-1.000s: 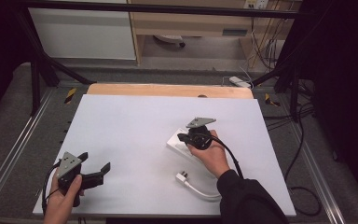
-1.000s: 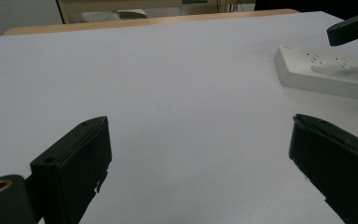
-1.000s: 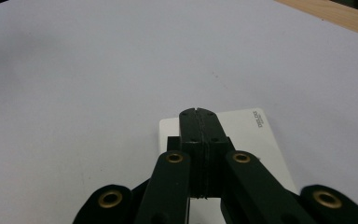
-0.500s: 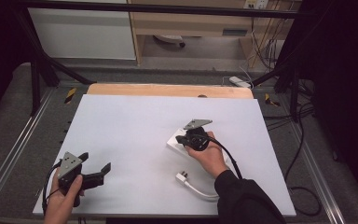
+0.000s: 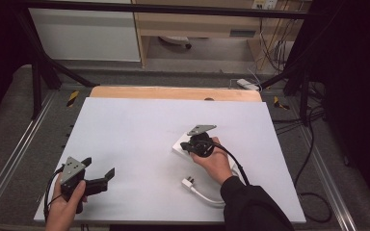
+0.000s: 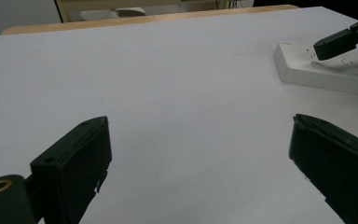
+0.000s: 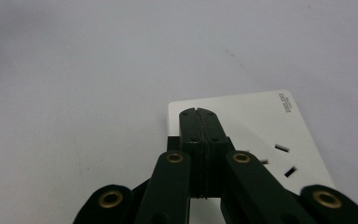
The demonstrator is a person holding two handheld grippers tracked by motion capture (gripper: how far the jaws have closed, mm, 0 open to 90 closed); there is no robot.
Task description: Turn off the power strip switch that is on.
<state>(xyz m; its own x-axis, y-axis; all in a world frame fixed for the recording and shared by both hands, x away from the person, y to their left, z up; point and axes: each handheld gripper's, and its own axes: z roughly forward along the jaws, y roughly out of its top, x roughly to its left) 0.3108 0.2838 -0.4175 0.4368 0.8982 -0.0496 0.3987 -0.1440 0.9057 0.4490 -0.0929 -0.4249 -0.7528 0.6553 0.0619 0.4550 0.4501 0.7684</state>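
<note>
A white power strip (image 5: 179,146) lies flat right of the table's middle, and its slotted face (image 7: 261,121) is plain in the right gripper view. My right gripper (image 5: 189,145) is shut with nothing between its jaws. Its tips (image 7: 198,114) point down over the strip's end, and I cannot tell whether they touch it. A white cable (image 5: 207,195) with a loose plug (image 5: 188,182) lies on the table below my right hand. My left gripper (image 5: 99,167) is held near the front left corner, open and empty (image 6: 200,123). Ahead of it are the strip (image 6: 317,74) and the right gripper's jaws (image 6: 345,39).
The white tabletop (image 5: 135,125) has a wooden strip (image 5: 173,93) along its far edge. Metal rails run down both sides, and black cables (image 5: 313,144) trail on the floor to the right. A cabinet (image 5: 84,33) stands beyond the table.
My right hand has edged slightly to the left over the power strip. The left hand has stayed where it was.
</note>
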